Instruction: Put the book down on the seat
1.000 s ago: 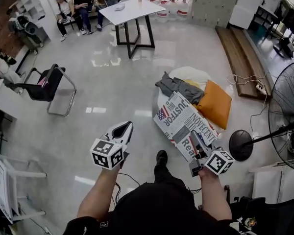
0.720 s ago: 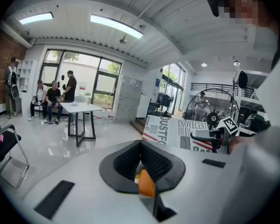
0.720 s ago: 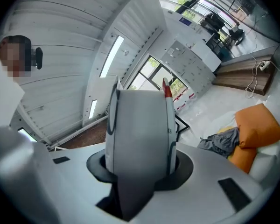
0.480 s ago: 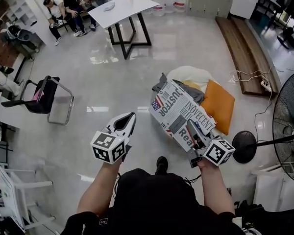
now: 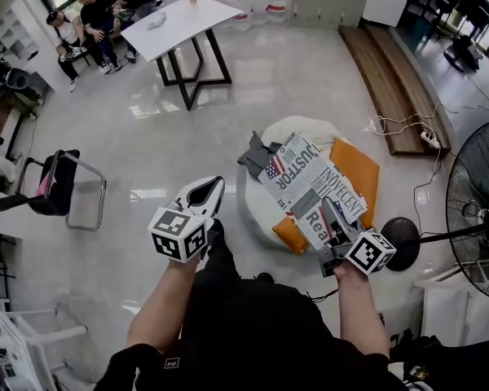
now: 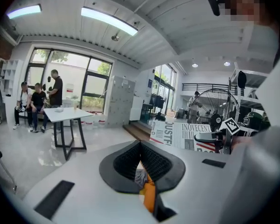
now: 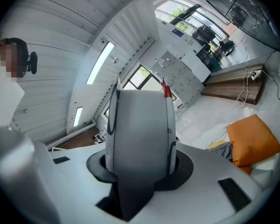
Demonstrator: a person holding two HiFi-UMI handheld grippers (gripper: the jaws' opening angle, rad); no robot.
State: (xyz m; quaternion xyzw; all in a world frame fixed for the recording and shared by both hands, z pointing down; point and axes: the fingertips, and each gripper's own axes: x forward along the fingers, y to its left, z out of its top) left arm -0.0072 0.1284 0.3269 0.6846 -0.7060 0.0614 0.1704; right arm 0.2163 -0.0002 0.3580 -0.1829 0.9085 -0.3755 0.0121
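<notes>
The book (image 5: 310,190), a large one with a newspaper-print cover, hangs tilted over the seat (image 5: 257,208), a white beanbag. My right gripper (image 5: 330,217) is shut on the book's near edge. In the right gripper view the book (image 7: 140,129) stands upright between the jaws and fills the middle. An orange cushion (image 5: 357,168) and a grey cloth (image 5: 257,155) lie on the seat. My left gripper (image 5: 202,195) is held left of the seat, shut and empty. From the left gripper view the book (image 6: 179,134) shows to the right.
A big standing fan (image 5: 481,194) is close on the right, its base (image 5: 401,243) by the seat. A black chair (image 5: 53,190) stands left. A white table (image 5: 175,27) and seated people (image 5: 90,15) are at the back. A wooden platform (image 5: 387,72) with a cable runs far right.
The person has stepped forward: the book and right gripper have come over the seat. The left gripper has stayed shut beside it.
</notes>
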